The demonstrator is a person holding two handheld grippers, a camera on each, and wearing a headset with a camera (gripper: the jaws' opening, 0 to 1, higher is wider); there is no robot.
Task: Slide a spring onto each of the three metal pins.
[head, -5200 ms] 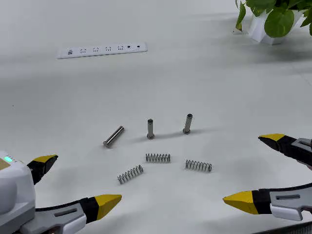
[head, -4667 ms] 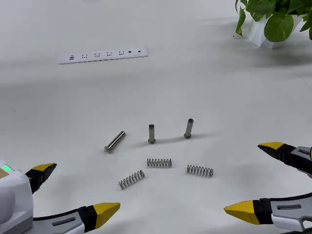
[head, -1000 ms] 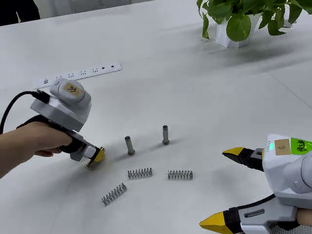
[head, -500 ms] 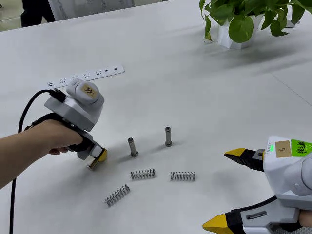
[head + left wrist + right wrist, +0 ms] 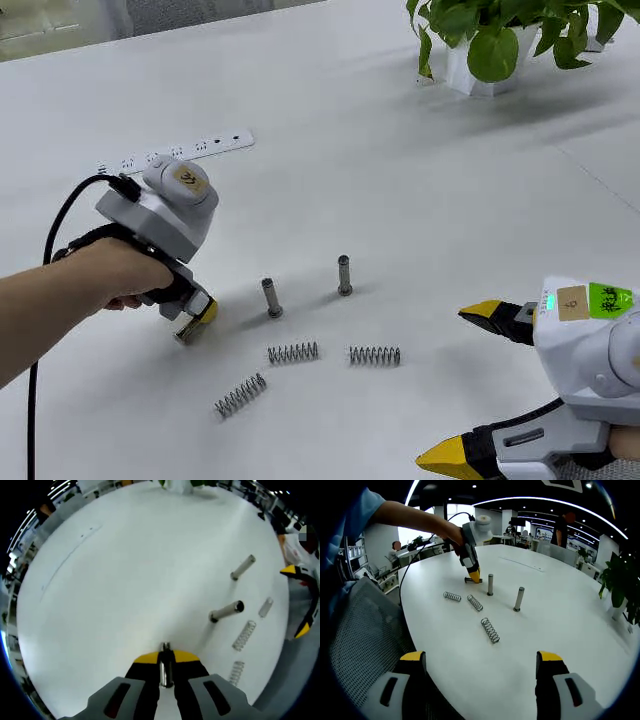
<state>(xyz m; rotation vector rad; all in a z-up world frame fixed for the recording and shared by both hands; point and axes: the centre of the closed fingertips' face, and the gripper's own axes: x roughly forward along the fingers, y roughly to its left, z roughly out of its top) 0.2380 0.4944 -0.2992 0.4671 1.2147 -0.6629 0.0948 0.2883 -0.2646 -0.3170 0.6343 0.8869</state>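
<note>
My left gripper (image 5: 197,320) is shut on a metal pin (image 5: 164,667) at table level, left of the others; whether the pin touches the table I cannot tell. Two more pins stand upright, one (image 5: 270,297) close to that gripper and one (image 5: 344,274) further right. In front of them lie three springs: left (image 5: 240,395), middle (image 5: 293,352), right (image 5: 374,355). At the near right, my right gripper (image 5: 460,388) is open and holds nothing. Its own view has the springs (image 5: 490,630) and the left gripper (image 5: 474,576) ahead.
A white power strip (image 5: 175,153) lies at the back left, and a potted plant (image 5: 490,40) stands at the back right. A black cable (image 5: 60,225) trails from the left gripper. A mesh chair (image 5: 365,630) stands off the table's near edge.
The left gripper went from open at the near left edge to the lying pin and shut on it. Over the last second it stays there. The right gripper remains open.
</note>
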